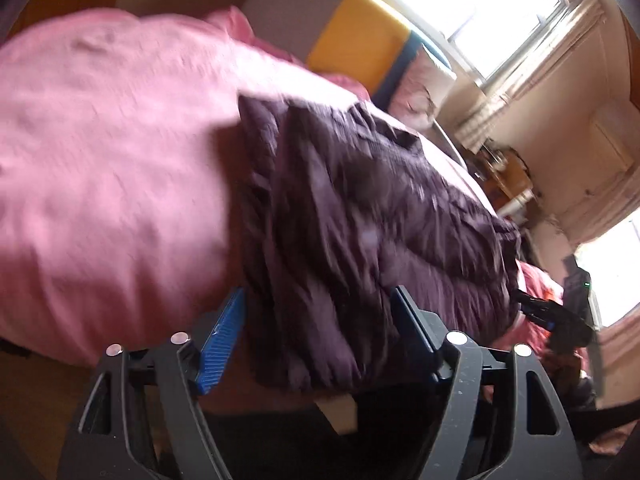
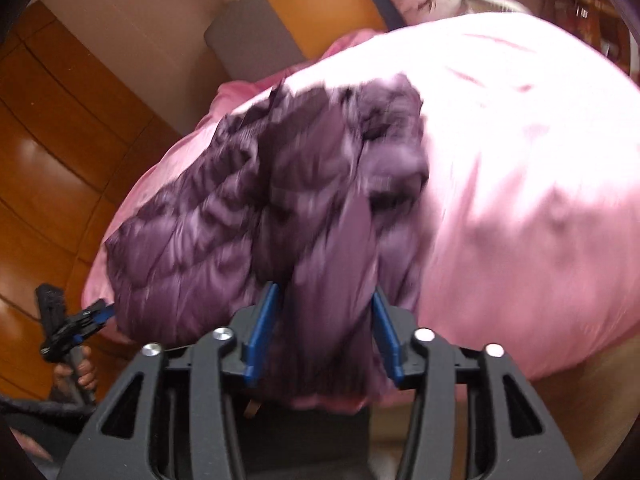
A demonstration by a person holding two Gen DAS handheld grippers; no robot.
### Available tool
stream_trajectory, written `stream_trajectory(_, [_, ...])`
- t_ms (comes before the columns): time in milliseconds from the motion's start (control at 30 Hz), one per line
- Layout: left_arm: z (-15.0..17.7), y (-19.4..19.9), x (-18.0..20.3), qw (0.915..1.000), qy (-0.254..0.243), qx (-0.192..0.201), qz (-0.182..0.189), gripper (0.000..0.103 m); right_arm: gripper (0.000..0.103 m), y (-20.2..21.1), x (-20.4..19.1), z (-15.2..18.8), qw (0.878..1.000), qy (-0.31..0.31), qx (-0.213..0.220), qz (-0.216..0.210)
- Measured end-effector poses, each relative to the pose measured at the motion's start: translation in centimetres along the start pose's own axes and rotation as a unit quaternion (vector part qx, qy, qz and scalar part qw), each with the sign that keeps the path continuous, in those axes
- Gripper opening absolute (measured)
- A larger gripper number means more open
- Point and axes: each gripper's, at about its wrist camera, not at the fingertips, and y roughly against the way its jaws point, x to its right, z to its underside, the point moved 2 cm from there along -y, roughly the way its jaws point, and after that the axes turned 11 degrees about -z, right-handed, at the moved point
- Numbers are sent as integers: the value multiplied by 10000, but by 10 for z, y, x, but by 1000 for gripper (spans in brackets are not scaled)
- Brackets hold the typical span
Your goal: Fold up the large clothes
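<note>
A dark purple quilted jacket (image 1: 360, 208) lies bunched on a pink bed cover (image 1: 112, 152). My left gripper (image 1: 316, 320) is open, its jaws wide apart on either side of the jacket's near edge. In the right wrist view the jacket (image 2: 248, 208) is folded in a heap. My right gripper (image 2: 324, 332) has a thick fold of the jacket between its blue pads (image 2: 262, 328); the jaws stand apart and I cannot tell if they press it. The right gripper shows at the far right in the left view (image 1: 548, 316); the left one at the lower left in the right view (image 2: 88, 318). Both frames are blurred.
The pink cover (image 2: 520, 160) spans the bed. A yellow and grey headboard (image 1: 352, 44) and a pillow (image 1: 424, 88) lie at its far end. Bright windows (image 1: 488, 8) are behind. A wooden wardrobe (image 2: 60, 140) stands beside the bed.
</note>
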Motion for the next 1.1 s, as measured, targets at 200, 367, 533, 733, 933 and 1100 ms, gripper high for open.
stream_trajectory(200, [-33, -10, 3, 9995, -50, 297, -93, 73, 61, -22, -11, -34, 9986, 353, 359, 168])
stream_trajectory(367, [-38, -21, 8, 9994, -89, 324, 75, 26, 29, -39, -23, -39, 9953, 837, 116, 475])
stream_trajectory(533, [-40, -9, 16, 9977, -405, 537, -23, 1, 11, -21, -44, -46, 9923, 1126, 215, 461])
stream_trajectory(733, [-71, 20, 13, 9941, -243, 1047, 162, 1, 9, 3, -63, -82, 9913, 1061, 772, 125])
stream_trajectory(933, [-125, 6, 21, 9893, -164, 1447, 31, 1, 9, -22, -55, -136, 9906, 852, 1042, 234])
stream_trajectory(1100, [-168, -34, 24, 9895, -145, 1395, -359, 1, 9, -57, -36, -174, 9912, 600, 1072, 497])
